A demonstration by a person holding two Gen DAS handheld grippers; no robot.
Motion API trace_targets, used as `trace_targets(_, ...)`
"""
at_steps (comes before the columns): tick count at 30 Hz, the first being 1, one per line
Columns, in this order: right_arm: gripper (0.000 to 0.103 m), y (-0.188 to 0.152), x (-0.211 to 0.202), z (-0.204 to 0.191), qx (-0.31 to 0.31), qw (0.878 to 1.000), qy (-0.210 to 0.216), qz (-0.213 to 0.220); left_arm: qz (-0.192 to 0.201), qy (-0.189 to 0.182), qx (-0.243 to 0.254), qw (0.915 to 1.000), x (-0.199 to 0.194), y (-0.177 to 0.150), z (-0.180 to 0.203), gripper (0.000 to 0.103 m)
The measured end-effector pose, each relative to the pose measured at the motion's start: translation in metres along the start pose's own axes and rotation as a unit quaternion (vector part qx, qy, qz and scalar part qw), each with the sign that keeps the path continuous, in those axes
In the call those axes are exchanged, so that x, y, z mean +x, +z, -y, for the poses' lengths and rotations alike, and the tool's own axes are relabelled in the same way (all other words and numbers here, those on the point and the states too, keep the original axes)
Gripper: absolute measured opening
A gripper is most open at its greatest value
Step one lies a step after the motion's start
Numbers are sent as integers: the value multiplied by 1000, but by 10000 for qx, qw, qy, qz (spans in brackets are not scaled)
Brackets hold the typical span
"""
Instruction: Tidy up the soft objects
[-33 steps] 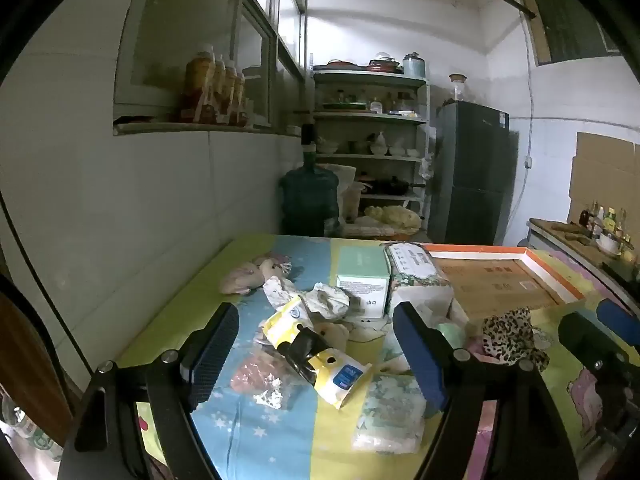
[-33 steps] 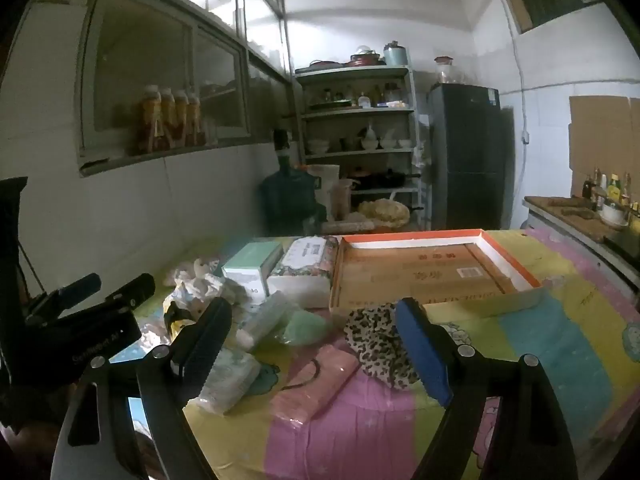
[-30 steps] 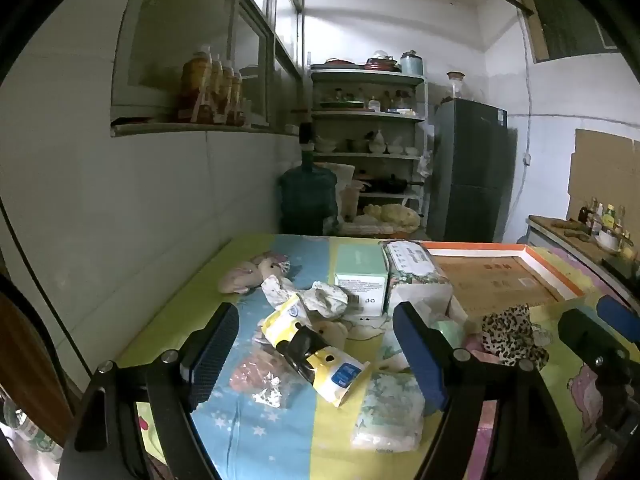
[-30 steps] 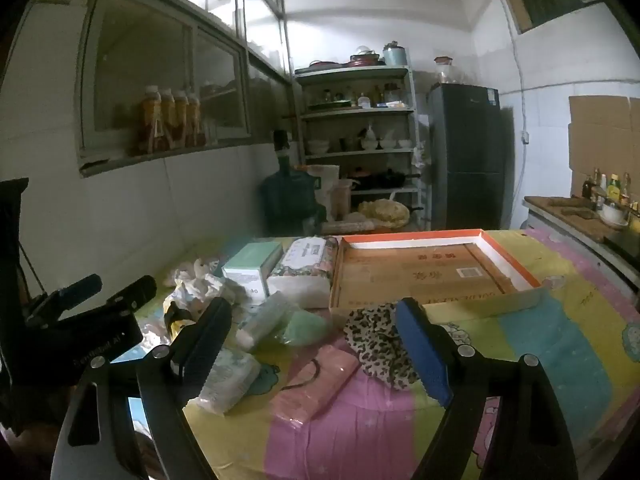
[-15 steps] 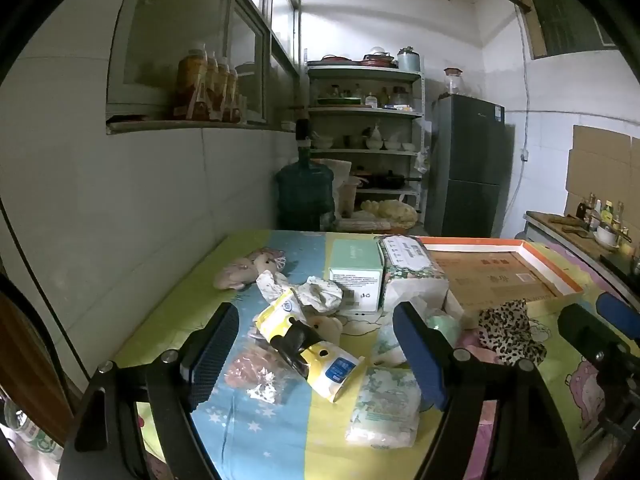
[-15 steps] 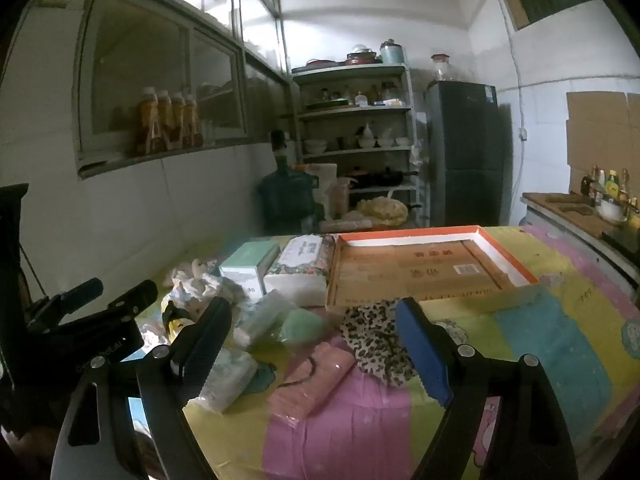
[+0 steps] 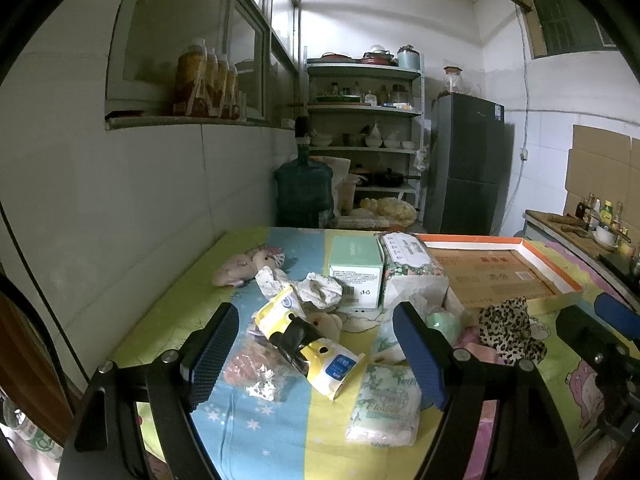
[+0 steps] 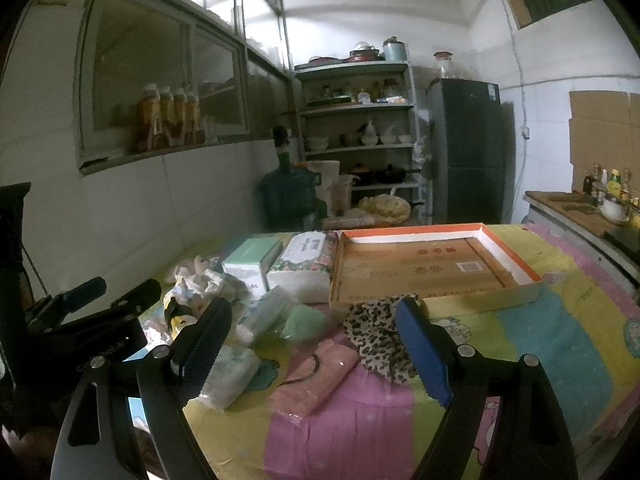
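**Both tongs hovered spread above a cluttered desk**

The left tongs (image 7: 316, 352) hung over the near edge of the desk (image 7: 280, 440), their two pads wide apart and holding nothing. The right tongs (image 8: 312, 344) were likewise spread and empty, poised over the near side of the same striped cartoon cloth.

The orange-rimmed cardboard tray (image 8: 424, 268) lay flat toward the far right of the desk and served as the landmark. Against its left wall sat a floral tissue pack (image 8: 308, 264), and left of that, touching it, a pale green box (image 8: 252, 260). Just in front of the tray's near-left corner lay a crumpled leopard-print cloth (image 8: 376, 336), its far edge close to the tray wall. Nearer the camera from that cloth rested a flat pink pouch (image 8: 316, 380). Left of the cloth were a green soft lump (image 8: 302, 322) and a long clear-wrapped pack (image 8: 264, 312).

Further left of the tray, in the left wrist view, a yellow-and-white packet (image 7: 308, 340) lay tilted across the pile, with crumpled white wrapping (image 7: 308, 286) behind it and a small clear bag with reddish contents (image 7: 252, 372) beside it. A white pack with green print (image 7: 384, 404) lay nearest the camera. A pinkish plush toy (image 7: 244, 266) lay well to the tray's left, near the wall.
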State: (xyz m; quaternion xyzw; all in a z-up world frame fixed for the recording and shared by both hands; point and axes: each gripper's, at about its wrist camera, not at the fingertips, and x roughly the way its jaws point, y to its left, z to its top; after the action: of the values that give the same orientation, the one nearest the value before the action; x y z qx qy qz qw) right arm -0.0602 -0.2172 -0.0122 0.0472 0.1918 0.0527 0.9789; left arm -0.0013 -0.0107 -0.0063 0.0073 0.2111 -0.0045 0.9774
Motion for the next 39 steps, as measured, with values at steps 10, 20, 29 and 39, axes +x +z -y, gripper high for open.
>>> trace_targets(10, 86, 0, 1, -1, -2, 10000, -9, -9, -14, -9, -2, 10000, 1, 0, -1, 79)
trace_targets(20, 86, 1, 2, 0, 3, 10000, 1, -25, -22, -15, -7, 10000, 2, -3, 0, 79)
trace_targets(29, 86, 1, 2, 0, 5, 10000, -2, -30, -30, -15, -12, 10000, 2, -2, 0, 79)
trace_targets(39, 86, 1, 2, 0, 7, 10000, -4, -38, -43, -10, -21, 10000, 3, -2, -1, 79)
